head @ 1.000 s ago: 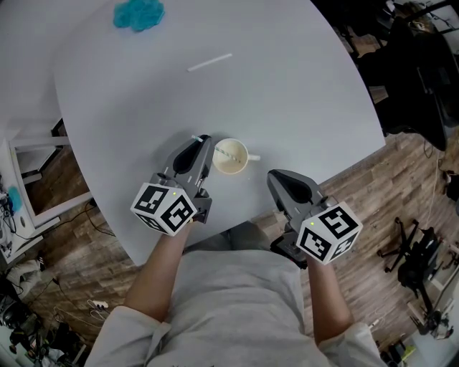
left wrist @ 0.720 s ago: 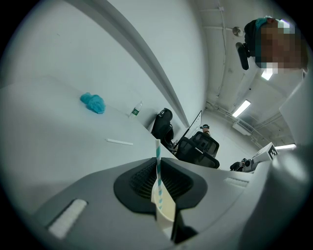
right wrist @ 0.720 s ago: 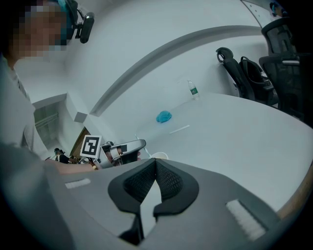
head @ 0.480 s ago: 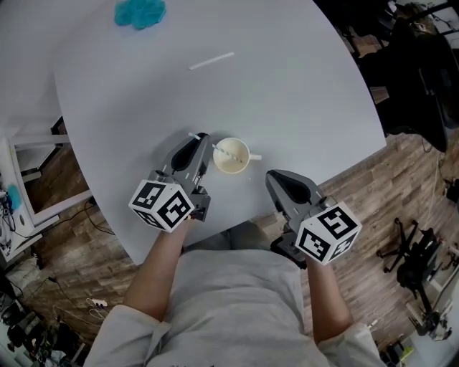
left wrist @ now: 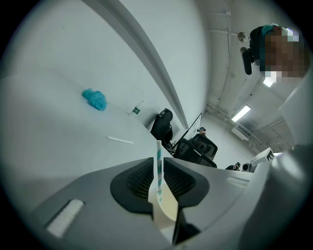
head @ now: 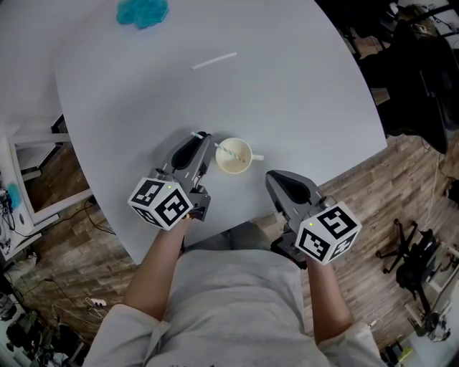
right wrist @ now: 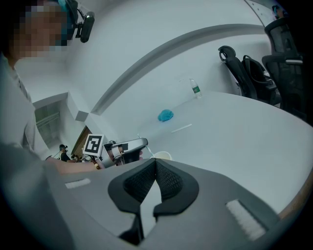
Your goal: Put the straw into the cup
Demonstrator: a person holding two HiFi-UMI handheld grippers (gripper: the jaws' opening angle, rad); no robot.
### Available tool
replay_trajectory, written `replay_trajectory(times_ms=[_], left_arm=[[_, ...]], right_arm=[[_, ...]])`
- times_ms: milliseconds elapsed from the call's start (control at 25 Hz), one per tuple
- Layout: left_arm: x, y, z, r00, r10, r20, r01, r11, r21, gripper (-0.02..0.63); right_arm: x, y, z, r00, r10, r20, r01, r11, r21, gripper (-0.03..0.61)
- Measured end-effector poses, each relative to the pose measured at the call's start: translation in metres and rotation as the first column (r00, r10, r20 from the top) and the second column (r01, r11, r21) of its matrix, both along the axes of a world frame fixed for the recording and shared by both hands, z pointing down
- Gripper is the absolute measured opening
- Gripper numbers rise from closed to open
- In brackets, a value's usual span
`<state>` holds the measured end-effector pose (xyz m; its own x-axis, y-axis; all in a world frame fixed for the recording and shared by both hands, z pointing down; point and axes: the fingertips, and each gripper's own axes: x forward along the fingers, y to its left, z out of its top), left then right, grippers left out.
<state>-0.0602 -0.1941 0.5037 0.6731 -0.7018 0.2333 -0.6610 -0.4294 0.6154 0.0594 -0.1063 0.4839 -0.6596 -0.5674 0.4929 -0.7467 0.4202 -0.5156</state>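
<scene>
A cream paper cup (head: pixel 233 156) stands near the table's front edge. A white straw with teal stripes (head: pixel 224 150) leans over the cup's left rim, its lower end inside the cup. My left gripper (head: pixel 202 139) is shut on the straw's upper part, just left of the cup. In the left gripper view the straw (left wrist: pixel 158 152) rises between the closed jaws above the cup (left wrist: pixel 167 209). My right gripper (head: pixel 273 177) is shut and holds nothing, a little to the right of the cup and nearer the edge; in its own view the cup (right wrist: pixel 161 156) shows ahead.
A second white straw (head: pixel 214 61) lies farther back on the round white table (head: pixel 308 93). A crumpled blue thing (head: pixel 143 12) sits at the far left. The table's edge runs just under both grippers. A plastic bottle (right wrist: pixel 195 89) stands at the far side.
Almost nothing: the left gripper with the straw has drifted a little, with the straw's lower end still in the cup. The right gripper has stayed where it was.
</scene>
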Motion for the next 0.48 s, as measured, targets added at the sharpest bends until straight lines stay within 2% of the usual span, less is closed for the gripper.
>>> replay_trajectory(times_ms=[480], left_arm=[[-0.009,0.010,-0.005,0.999,0.015,0.031,-0.015,1.000,0.018,0.086]], right_arm=[[-0.006,0.000,-0.006,1.000,-0.011,-0.001,0.011,1.000,0.017,0.008]])
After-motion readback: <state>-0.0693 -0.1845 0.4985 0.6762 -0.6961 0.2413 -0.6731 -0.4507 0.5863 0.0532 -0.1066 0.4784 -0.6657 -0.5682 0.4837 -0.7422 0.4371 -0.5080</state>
